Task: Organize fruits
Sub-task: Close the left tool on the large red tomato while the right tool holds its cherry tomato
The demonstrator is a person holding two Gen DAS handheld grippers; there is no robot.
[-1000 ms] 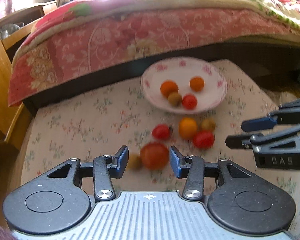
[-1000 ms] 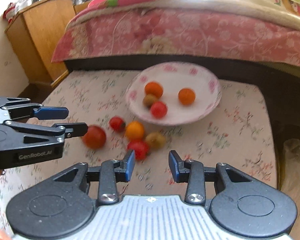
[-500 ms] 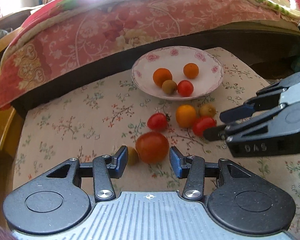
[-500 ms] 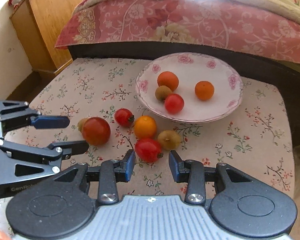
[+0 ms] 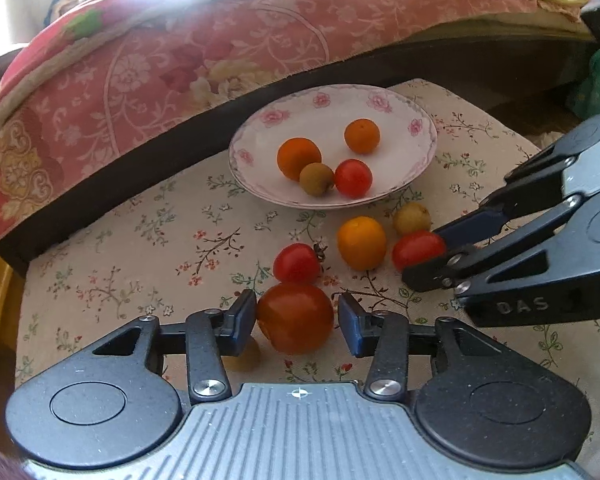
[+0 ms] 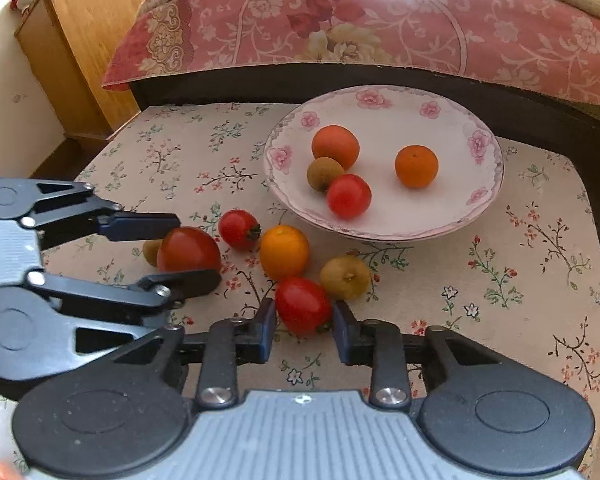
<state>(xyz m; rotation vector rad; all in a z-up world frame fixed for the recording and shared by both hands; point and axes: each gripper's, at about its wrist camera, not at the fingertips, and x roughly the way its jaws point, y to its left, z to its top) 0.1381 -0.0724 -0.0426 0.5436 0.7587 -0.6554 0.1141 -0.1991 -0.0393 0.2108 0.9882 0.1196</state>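
1. Centrally, large round glossy red tomato (image 5: 295, 318), no evident long axis, sits on floral cloth-covered table (image 5: 148, 240), between the parted fingers of the left gripper (image 5: 297, 320).
2. Right gripper (image 6: 304, 330), low and level, jaws apart, brackets small oval red tomato (image 6: 302, 305).
3. Floral white ceramic plate (image 6: 452, 216) holds four fruits.

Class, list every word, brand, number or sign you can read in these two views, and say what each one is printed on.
"DAS": raised letters on the side of the right gripper, seen in the left wrist view.
The left gripper shows no readable lettering in the right wrist view.
The plate and tablecloth carry only flower patterns, no text.
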